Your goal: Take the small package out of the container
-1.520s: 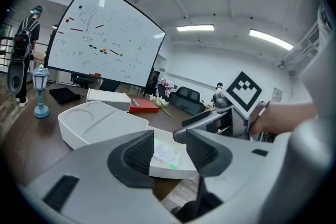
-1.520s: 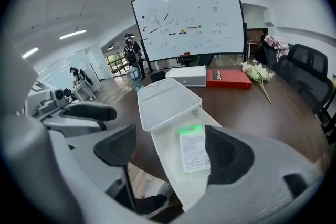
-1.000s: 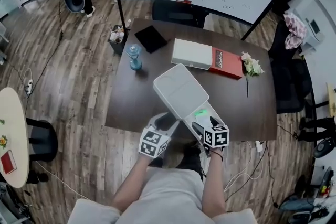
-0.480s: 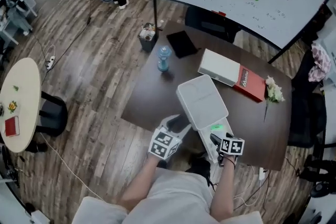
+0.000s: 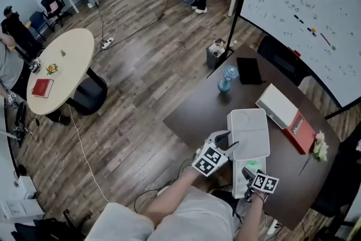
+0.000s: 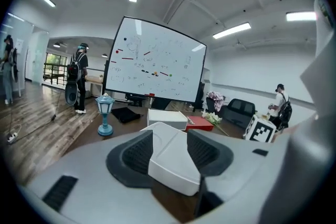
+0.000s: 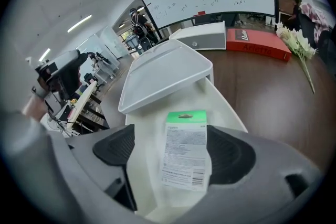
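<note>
In an office with a wood floor and a whiteboard point(image 5: 304, 3), the dark table point(image 5: 192, 115) carries a white container point(image 7: 227, 108). Its lid point(image 5: 248, 132) is already raised: the left hand-held gripper point(image 6: 168, 147) clamps the lid's corner, though its jaws have just eased slightly wider. The small package point(image 7: 185, 149), green-topped, lies inside the container between the parted jaws of the right hand-held gripper point(image 7: 173, 150), not yet gripped. Closing on it and lifting it out remain, as I judge it.
</note>
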A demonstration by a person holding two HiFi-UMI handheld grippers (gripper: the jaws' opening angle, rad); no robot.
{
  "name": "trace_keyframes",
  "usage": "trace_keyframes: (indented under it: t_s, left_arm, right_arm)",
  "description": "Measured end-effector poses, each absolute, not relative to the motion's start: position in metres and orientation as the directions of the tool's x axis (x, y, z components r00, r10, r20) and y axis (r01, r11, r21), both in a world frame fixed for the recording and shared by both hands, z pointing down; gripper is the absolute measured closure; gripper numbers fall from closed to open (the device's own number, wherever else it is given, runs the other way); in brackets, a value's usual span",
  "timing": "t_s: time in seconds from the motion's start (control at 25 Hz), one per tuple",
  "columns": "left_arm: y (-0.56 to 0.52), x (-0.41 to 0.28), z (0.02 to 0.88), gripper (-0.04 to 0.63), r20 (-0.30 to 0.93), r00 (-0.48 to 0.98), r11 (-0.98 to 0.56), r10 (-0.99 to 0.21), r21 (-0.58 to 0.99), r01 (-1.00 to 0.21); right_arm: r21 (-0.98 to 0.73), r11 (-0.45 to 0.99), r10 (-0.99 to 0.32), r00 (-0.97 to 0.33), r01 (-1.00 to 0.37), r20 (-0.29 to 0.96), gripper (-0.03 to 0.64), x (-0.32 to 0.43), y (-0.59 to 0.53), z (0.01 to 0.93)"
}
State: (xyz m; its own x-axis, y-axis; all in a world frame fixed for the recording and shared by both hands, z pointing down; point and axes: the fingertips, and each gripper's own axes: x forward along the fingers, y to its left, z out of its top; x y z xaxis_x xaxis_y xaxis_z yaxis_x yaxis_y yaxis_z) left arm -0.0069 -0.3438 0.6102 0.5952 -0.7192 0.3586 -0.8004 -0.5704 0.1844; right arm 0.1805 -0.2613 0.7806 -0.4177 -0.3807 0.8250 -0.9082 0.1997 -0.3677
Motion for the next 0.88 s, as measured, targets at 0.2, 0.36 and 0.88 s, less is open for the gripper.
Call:
trace_keyframes:
  t_s: [0.2, 0.36, 0.88]
  left_arm:
    - [-0.342, -0.034, 0.62, 0.399, 0.37, 0.541, -0.523, -0.756, 0.157, -0.838]
    - [-0.332, -0.028, 0.634, 0.4, 0.402, 0.531, -0.503, -0.745, 0.182, -0.845]
    - [-0.316, 0.015, 0.652, 0.408, 0.404, 0.56, -0.474, -0.723, 0.299, -0.828]
  right_arm:
    - [-0.382, 0.209, -0.377, -0.435, -0.9, 0.818, 0.184, 0.152, -0.267, 0.793]
    - [-0.34, 0.185, -0.403, -0.386, -0.922, 0.83, 0.184, 0.167, -0.269, 0.785]
    - [-0.215, 0.138, -0.396, -0.253, -0.967, 0.883, 0.186, 0.199, -0.258, 0.792]
